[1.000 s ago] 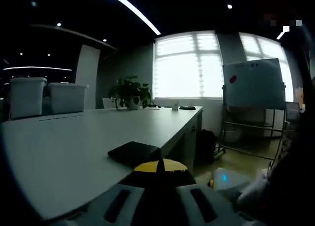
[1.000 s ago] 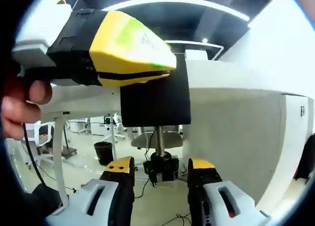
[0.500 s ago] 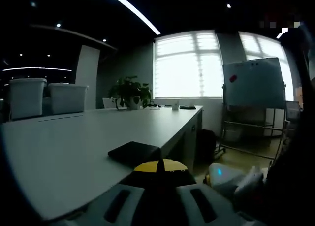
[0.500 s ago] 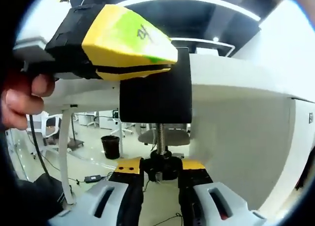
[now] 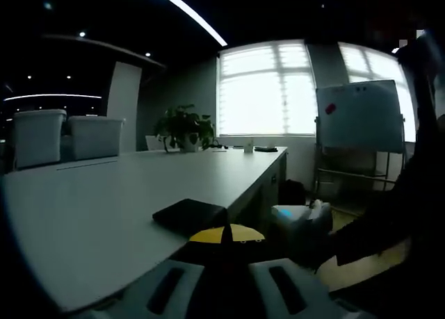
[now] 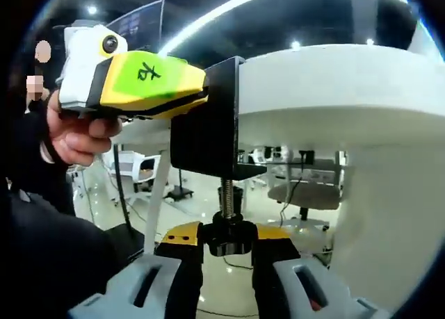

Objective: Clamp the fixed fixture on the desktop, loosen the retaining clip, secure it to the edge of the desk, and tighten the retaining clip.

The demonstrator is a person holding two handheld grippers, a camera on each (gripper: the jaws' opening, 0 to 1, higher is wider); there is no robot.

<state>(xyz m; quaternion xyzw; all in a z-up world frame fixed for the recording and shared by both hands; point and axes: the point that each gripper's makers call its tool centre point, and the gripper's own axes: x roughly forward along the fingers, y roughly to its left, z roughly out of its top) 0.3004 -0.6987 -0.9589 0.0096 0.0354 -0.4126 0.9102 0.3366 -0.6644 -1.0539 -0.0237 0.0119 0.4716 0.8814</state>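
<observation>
The right hand-held gripper [image 6: 227, 244] pinches the knob [image 6: 228, 237] directly ahead of it, the screw [image 6: 227, 196] rising vertically to the black clamp [image 6: 208, 124] on the surface [image 6: 334, 76] edge. The left hand-held gripper [image 6: 132, 83], pressed on the clamp's top, holds it above.

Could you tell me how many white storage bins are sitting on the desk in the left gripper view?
2: one storage bin at the desk's far left, the other right beside it. More may be hidden in the dark.
</observation>
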